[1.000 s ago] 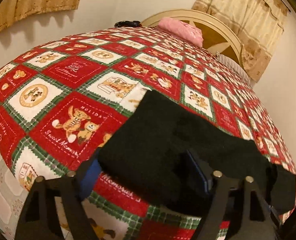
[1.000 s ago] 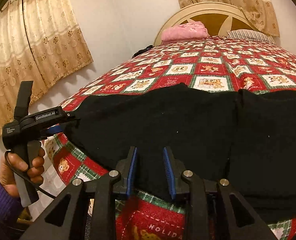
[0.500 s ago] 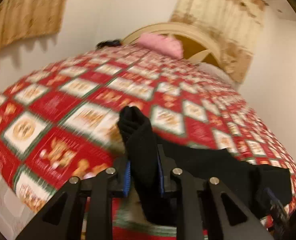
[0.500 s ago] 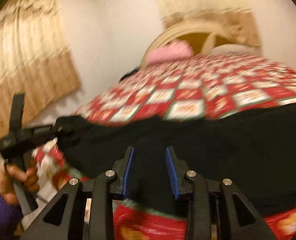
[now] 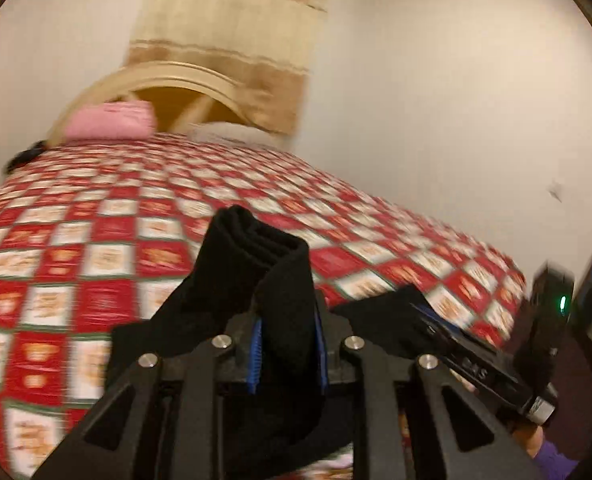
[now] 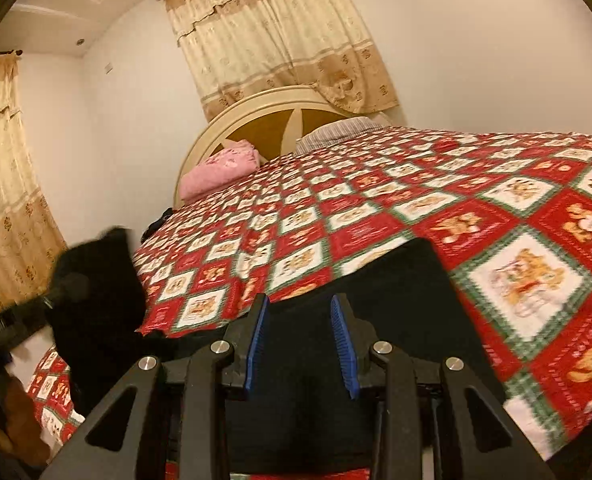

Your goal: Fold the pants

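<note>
The black pants [image 6: 392,288] lie at the near edge of a bed with a red, white and green teddy-bear quilt [image 6: 516,280]. My left gripper [image 5: 287,350] is shut on a bunched end of the pants [image 5: 271,280] and holds it lifted above the quilt. That lifted end also shows at the left of the right wrist view [image 6: 95,280]. My right gripper [image 6: 300,344] has black cloth between its blue pads; the jaws stand a hand's width apart. It shows in the left wrist view [image 5: 428,316] on the other end.
A pink folded cloth [image 6: 219,168] and a striped pillow [image 6: 336,130] lie by the cream headboard [image 6: 279,100]. Curtains hang behind the headboard and at the left wall. A white wall stands to the bed's right.
My left gripper closed on the pants end, lifted it and swung right toward the other gripper. The right gripper tilted and turned right, staying over the black cloth.
</note>
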A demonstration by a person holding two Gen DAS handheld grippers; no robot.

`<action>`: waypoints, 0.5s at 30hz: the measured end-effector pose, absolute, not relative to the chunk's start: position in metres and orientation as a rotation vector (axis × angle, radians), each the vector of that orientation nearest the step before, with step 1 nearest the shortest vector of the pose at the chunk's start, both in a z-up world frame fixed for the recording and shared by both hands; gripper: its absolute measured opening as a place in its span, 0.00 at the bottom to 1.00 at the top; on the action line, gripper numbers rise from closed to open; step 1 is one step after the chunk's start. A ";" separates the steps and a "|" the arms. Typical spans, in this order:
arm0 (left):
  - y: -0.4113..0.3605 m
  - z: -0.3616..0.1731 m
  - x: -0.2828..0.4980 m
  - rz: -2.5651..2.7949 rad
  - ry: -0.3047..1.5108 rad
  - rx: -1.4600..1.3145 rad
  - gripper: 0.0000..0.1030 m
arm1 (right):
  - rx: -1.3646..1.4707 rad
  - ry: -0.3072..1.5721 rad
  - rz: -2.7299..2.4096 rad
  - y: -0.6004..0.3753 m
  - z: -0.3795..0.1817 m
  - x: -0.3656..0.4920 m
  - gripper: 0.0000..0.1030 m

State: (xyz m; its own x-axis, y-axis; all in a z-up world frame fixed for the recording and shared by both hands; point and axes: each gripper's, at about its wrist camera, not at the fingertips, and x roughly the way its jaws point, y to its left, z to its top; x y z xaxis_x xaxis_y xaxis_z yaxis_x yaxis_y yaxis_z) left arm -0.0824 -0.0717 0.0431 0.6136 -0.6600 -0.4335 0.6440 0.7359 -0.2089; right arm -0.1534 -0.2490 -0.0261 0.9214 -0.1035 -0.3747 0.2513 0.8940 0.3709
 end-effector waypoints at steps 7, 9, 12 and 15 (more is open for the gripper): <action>-0.130 -0.024 -0.086 -0.839 0.671 0.135 0.22 | 0.455 0.412 -0.176 -0.249 -0.045 -0.145 0.33; -0.132 -0.027 -0.092 -0.848 0.655 0.152 0.29 | 0.460 0.434 -0.174 -0.249 -0.051 -0.144 0.33; -0.125 -0.020 -0.091 -0.884 0.699 0.127 0.54 | 0.477 0.459 -0.175 -0.250 -0.058 -0.144 0.33; -0.112 -0.011 -0.093 -0.884 0.731 0.081 0.70 | 0.478 0.450 -0.161 -0.250 -0.055 -0.149 0.33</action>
State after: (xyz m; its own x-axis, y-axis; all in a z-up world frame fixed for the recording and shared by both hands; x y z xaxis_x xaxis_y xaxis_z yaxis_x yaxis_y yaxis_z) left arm -0.0926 -0.1121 -0.0114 0.4118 -0.6753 -0.6118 0.7280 0.6476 -0.2248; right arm -0.1495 -0.2499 -0.0546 0.8901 -0.0454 -0.4536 0.2527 0.8774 0.4079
